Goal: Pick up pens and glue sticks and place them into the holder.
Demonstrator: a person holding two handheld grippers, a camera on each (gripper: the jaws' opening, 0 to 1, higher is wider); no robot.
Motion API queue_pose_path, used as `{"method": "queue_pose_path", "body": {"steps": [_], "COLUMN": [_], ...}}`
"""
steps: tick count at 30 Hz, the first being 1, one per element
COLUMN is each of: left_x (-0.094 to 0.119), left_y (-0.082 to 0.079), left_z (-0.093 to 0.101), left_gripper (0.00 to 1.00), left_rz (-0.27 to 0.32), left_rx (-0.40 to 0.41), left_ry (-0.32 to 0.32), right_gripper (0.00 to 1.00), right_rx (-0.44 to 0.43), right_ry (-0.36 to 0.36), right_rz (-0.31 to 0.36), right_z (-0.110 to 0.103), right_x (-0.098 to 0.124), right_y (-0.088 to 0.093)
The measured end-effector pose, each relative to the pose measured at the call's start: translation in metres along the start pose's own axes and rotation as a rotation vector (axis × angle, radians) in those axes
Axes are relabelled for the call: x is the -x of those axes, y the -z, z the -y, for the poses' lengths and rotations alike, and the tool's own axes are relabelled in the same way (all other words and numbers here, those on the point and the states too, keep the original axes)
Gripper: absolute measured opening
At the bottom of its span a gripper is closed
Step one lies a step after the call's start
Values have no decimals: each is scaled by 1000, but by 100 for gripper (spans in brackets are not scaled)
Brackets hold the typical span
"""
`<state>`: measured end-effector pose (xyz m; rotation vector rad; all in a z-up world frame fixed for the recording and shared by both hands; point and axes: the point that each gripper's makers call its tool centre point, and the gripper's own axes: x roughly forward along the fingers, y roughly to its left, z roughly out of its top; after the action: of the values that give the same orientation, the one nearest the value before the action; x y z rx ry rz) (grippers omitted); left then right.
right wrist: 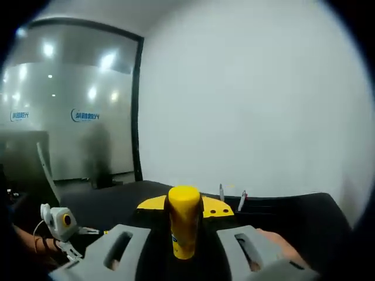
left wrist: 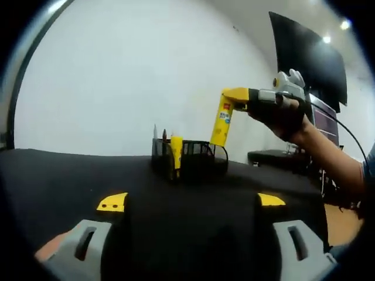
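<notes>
A black table (left wrist: 70,175) is spread across the left gripper view beneath a plain white wall (left wrist: 135,76), with the left gripper (left wrist: 190,234) held low over it, its grey jaws set wide apart and nothing between them. Near the table's middle, a black mesh holder (left wrist: 190,155) is seen already stocked with several pens (left wrist: 156,133) and a yellow glue stick (left wrist: 176,151). Just right of the holder and above its rim, a second yellow glue stick (left wrist: 222,122) is gripped by its cap in the right gripper (left wrist: 234,96), which is carried by a person's hand (left wrist: 284,117); a dark monitor (left wrist: 307,55) is hung on the wall behind. In the right gripper view, a frosted glass partition (right wrist: 64,111) bearing blue lettering is framed in black at left, the white wall (right wrist: 252,99) is met at right, and the glue stick (right wrist: 184,219) is clamped upright between the right gripper's (right wrist: 184,246) jaws.
</notes>
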<state>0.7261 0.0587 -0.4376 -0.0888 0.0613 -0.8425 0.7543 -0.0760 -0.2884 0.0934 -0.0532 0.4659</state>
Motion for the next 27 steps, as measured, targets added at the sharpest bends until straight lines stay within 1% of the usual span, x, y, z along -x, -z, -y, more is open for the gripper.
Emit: {"method": "queue_pose_path", "body": {"steps": [2,6,9,13,19,22,27], "left_x": [0,1,1,1,1,1,1], "left_y": [1,-2,-3,-4,-5,-3,-3], "left_z": [-2,-4,-5,-4,-1,-1,-2], "left_gripper": [86,89,91,94,96,96,96], "left_rz": [3,20,26,37,41,34,33], "left_rx": [15,36,39,45,53,49,47], "left_ry": [-2,-6,-6,-2,14,15,13], "right_gripper": [17,17,17,17,17,17,17], "right_rx": [3,7,0,5,4,9,41], "right_ry": [6,19,39,59,81,81,76], "right_rz": [0,-4,-12,-31,-60,-75,-102], "right_z": [4,14,25,35,49,52,55], "right_x": [0,-2,-6,-13,-34,-45,-61], "right_y": [-1,0,4,11,25,33,47]}}
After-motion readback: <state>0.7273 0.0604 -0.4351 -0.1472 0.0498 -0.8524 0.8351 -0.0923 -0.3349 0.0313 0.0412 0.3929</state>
